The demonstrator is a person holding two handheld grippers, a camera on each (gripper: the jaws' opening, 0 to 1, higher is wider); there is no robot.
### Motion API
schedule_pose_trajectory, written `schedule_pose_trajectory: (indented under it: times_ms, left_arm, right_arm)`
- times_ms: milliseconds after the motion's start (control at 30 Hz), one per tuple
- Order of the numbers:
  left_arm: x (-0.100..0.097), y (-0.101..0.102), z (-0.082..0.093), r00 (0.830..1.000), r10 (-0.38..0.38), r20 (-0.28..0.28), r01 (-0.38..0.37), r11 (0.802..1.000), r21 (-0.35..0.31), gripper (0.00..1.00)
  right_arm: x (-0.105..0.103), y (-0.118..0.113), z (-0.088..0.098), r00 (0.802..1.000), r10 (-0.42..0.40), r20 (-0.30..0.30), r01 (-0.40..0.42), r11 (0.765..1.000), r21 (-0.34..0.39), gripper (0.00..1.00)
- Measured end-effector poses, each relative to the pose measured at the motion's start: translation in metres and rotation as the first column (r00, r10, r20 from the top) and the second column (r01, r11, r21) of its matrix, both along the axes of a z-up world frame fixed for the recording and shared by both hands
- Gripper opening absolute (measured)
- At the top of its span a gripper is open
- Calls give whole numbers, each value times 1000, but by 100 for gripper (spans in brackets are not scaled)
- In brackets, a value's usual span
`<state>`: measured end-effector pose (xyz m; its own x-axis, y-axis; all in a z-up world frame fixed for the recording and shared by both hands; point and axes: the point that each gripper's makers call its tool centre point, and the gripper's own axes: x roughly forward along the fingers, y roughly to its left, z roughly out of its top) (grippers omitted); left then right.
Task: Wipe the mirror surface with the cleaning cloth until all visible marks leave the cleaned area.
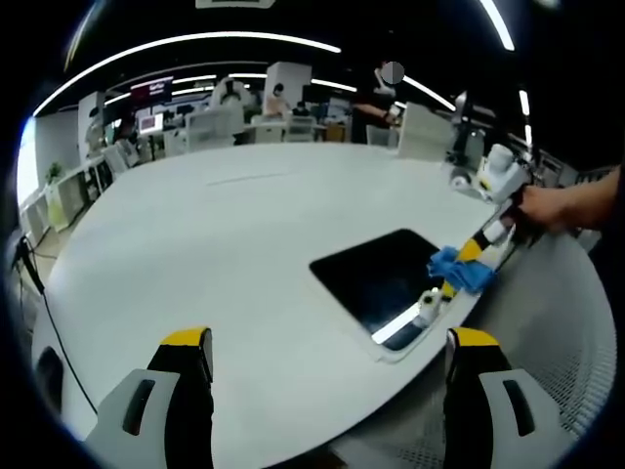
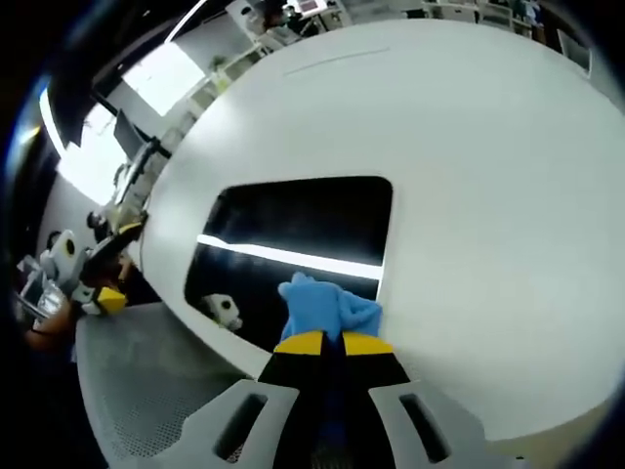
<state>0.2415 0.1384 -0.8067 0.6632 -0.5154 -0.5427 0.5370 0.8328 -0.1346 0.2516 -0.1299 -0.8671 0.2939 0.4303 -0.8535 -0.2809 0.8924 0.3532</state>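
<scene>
Clearly, the right gripper view gives the closest look: the right gripper (image 2: 324, 344), black with yellow tips, is clenched on a crumpled light-blue cleaning cloth (image 2: 327, 308) pressed onto the dark rectangular mirror (image 2: 293, 230), at that mirror's edge nearest the camera. The glossy glass reflects a bright ceiling light strip and a small white gripper part. The mirror lies flat on the smooth white rounded surface (image 2: 488, 195), close to its curved edge.

From the left gripper view, the same mirror (image 1: 376, 274) sits near the surface's (image 1: 195, 254) right-hand edge, with the cloth (image 1: 459, 269) on its far corner under the right gripper (image 1: 461, 266), held by a person's hand (image 1: 562, 205). The left gripper (image 1: 327, 357) hovers released above the near edge, jaws wide apart with nothing between them.

Beyond the edge, a grey mesh panel (image 2: 137, 381) is cut off; background office furniture is too blurred to make out.
</scene>
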Motion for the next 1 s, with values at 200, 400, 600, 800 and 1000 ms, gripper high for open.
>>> schedule_pose_trajectory:
  times_ms: [200, 400, 600, 800, 1000]
  left_arm:
    - [0, 0, 0, 1000, 2, -2, -2, 1000, 0, 100]
    - [1, 1, -1, 1000, 6, -3, -6, 1000, 2, 100]
    - [0, 2, -1, 1000, 13, -6, -13, 1000, 4, 100]
    - [0, 3, -2, 1000, 16, -11, -16, 1000, 1, 100]
    - [0, 2, -2, 1000, 13, -14, -13, 1000, 0, 100]
  right_arm:
    - [19, -1, 0, 1000, 6, 8, -6, 1000, -10, 0]
    - [39, -2, 0, 1000, 8, 15, -7, 1000, -21, 0]
    - [54, -4, 0, 1000, 5, 13, -5, 1000, -23, 0]
    - [65, -4, 0, 1000, 18, 19, -18, 999, -38, 0]
    - [80, -4, 0, 999, 29, 28, -28, 998, -57, 0]
